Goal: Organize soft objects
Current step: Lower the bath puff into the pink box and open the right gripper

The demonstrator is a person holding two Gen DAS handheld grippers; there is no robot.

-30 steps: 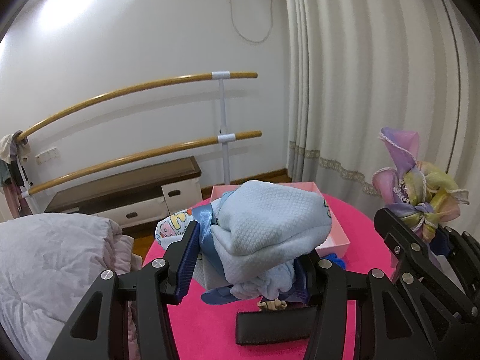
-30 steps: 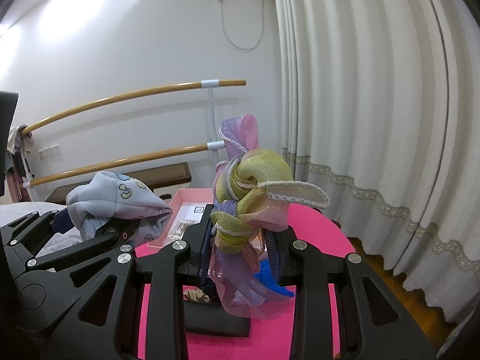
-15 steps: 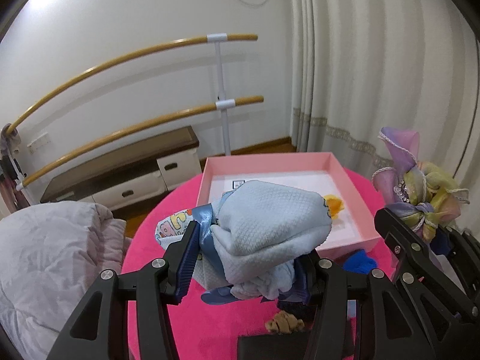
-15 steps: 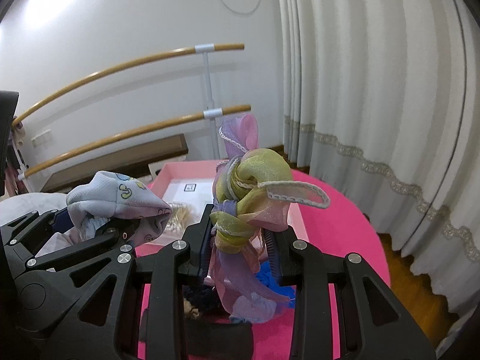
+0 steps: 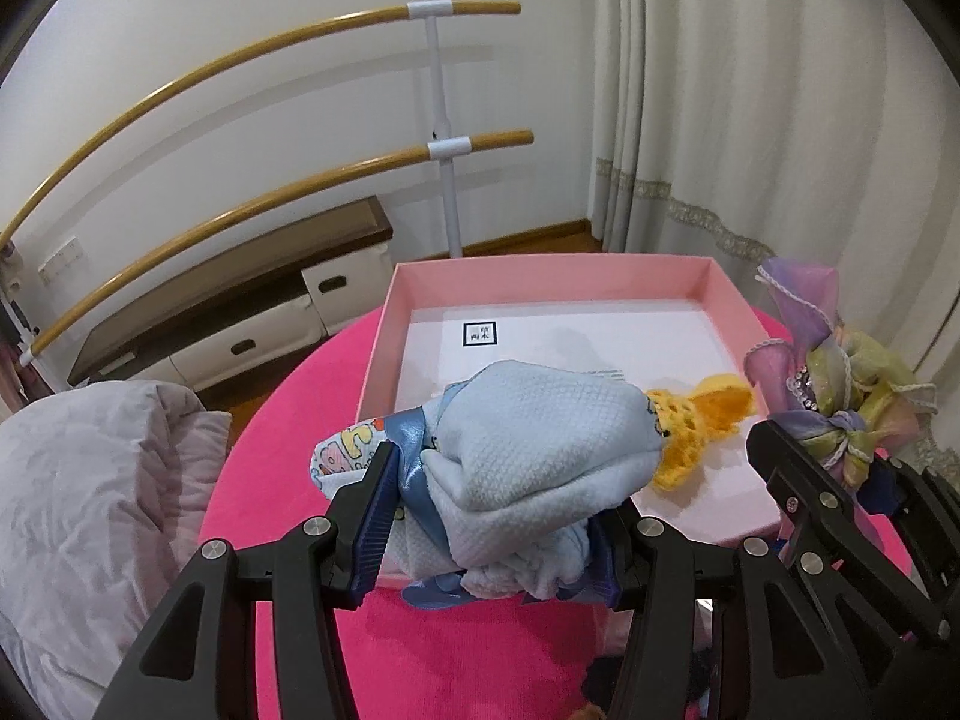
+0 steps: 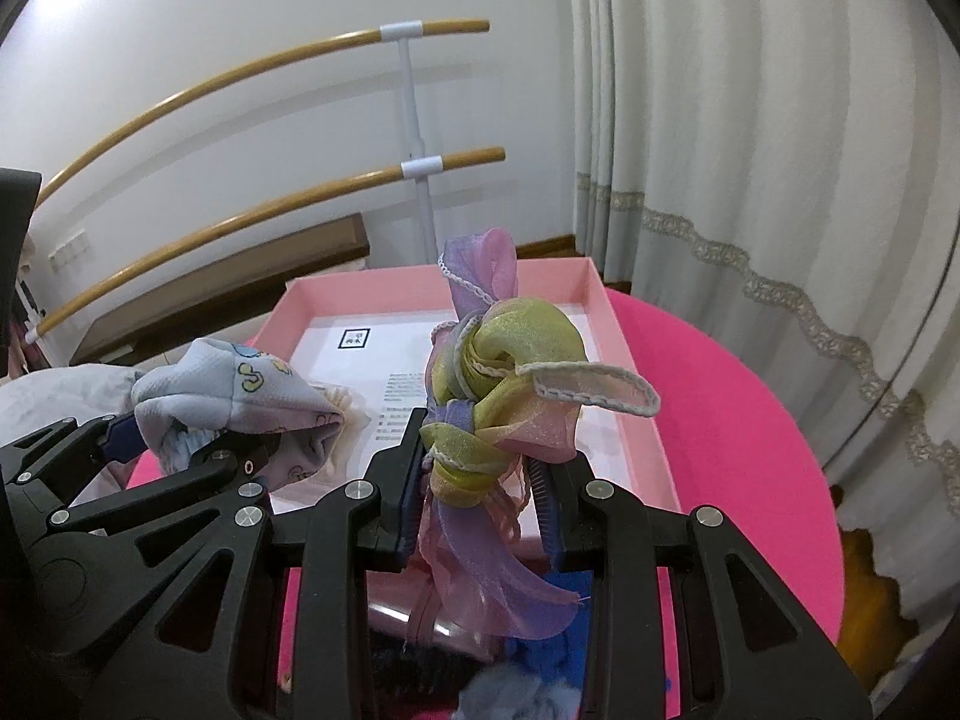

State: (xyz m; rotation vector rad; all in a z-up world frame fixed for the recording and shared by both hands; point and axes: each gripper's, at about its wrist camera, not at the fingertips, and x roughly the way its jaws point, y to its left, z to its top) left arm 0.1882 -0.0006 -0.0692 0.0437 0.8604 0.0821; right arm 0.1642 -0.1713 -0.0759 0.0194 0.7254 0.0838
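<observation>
Both grippers now hang over the pink box (image 5: 729, 294), nearer than before. The left gripper (image 5: 492, 501) clamps a bunched pale-blue cloth (image 5: 534, 426); the right gripper (image 6: 480, 480) pinches a pastel ribbon bow (image 6: 510, 372).

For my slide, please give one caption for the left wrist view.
Left gripper carries a light blue cloth bundle over an open pink box.
</observation>
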